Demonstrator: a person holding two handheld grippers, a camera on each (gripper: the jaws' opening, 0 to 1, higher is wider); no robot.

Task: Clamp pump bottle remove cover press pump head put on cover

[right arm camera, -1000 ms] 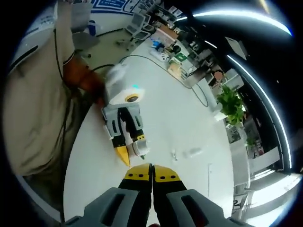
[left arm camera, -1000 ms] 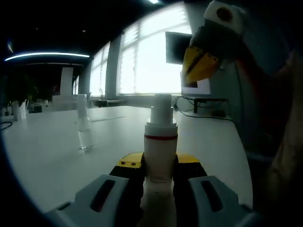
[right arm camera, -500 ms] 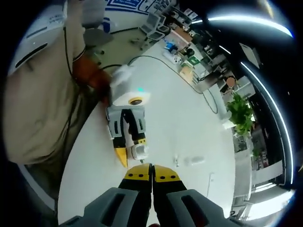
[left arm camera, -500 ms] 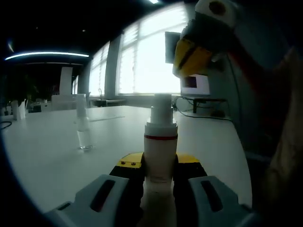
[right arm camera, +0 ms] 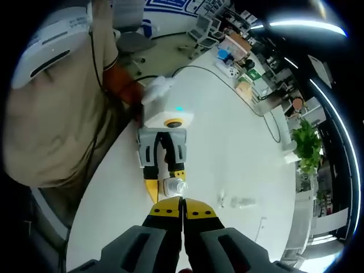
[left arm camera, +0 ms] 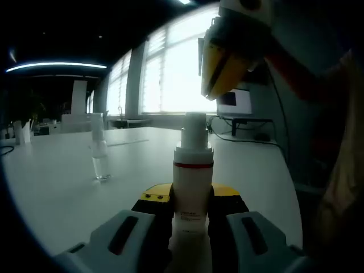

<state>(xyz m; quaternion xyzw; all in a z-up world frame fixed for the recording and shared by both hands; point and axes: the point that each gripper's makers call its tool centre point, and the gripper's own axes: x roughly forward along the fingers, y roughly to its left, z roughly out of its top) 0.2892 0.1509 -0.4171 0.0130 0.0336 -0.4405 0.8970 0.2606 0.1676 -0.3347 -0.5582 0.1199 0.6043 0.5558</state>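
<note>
A white pump bottle (left arm camera: 192, 182) with a red band stands upright on the white table (left arm camera: 51, 193), and my left gripper (left arm camera: 192, 194) is shut on its body. Its bare pump head (left arm camera: 194, 129) rises above the jaws. The clear cover (left arm camera: 100, 152) stands on the table to the left, apart from the bottle. My right gripper (left arm camera: 219, 68) hangs above and slightly right of the pump head, its yellow tips pointing down. In the right gripper view the right gripper (right arm camera: 182, 205) is shut with nothing in it, just above the pump head (right arm camera: 174, 186); the left gripper (right arm camera: 164, 149) and the clear cover (right arm camera: 242, 201) lie below.
A person in beige clothing (right arm camera: 57, 114) stands at the table's near edge. A monitor (left arm camera: 236, 99) and cables (left arm camera: 244, 136) sit at the far right. A potted plant (right arm camera: 307, 151) and small items (right arm camera: 233, 62) lie farther along the table; a chair (right arm camera: 133, 40) stands on the floor.
My right gripper has moved in over the bottle: it has slid left in the left gripper view, and the pump head has come up close to its shut tips. The left gripper has kept its hold.
</note>
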